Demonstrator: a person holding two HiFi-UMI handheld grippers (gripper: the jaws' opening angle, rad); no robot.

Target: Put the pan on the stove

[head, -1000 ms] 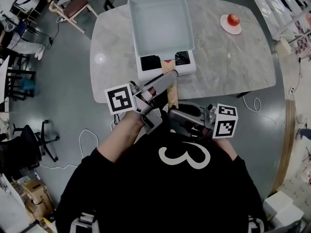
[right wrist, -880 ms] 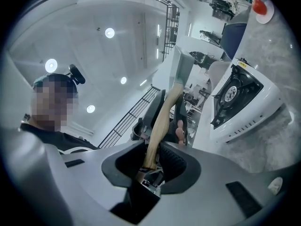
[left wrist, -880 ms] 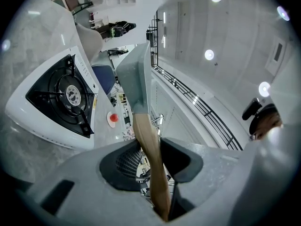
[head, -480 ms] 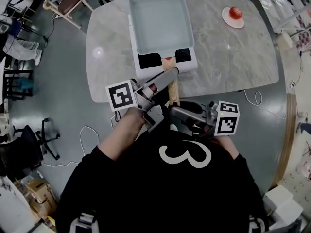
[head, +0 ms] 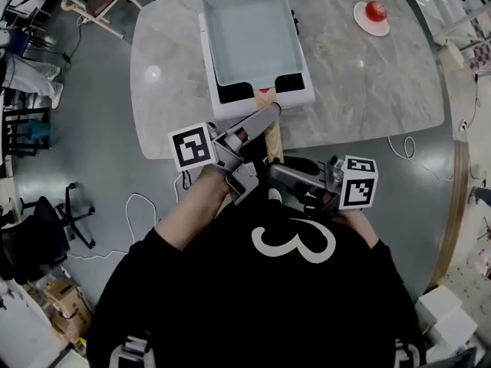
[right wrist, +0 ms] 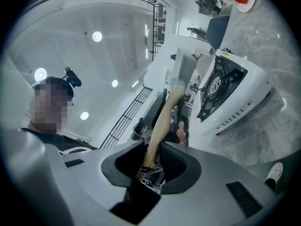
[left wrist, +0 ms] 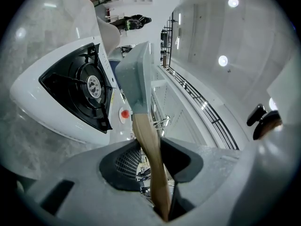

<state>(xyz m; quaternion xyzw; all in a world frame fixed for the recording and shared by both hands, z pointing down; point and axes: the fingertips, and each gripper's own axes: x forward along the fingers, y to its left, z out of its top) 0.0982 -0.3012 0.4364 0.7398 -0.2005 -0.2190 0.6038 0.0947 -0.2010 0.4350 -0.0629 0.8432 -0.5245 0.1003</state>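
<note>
Hanging over the white stove (head: pixel 261 106) with a visible gap above its burner (left wrist: pixel 91 86), the square grey pan (head: pixel 253 41) is carried wholly by its wooden handle (head: pixel 273 138). The left gripper (head: pixel 267 116) is clamped on that handle near the pan, its pads partly apart only because the wood fills them. The right gripper (head: pixel 278 167) pinches the thin tail end in the same way. The likeliest trouble is that the pan rolls about the handle or dips at its far edge (a big body on a slim round stick gives the pads little purchase), so it lands crooked on the burner supports. If it comes down off centre, the pan's rim may catch the stove's edge and shove the stove along the marble table (head: pixel 360 83). Nothing stands between pan and burner. A red fruit (head: pixel 374 9) on a saucer (head: pixel 361 18) sits at the far right corner, well apart. On the floor, an office chair (head: pixel 46 228) and a loose cable (head: pixel 142 205) lie clear of the work.
</note>
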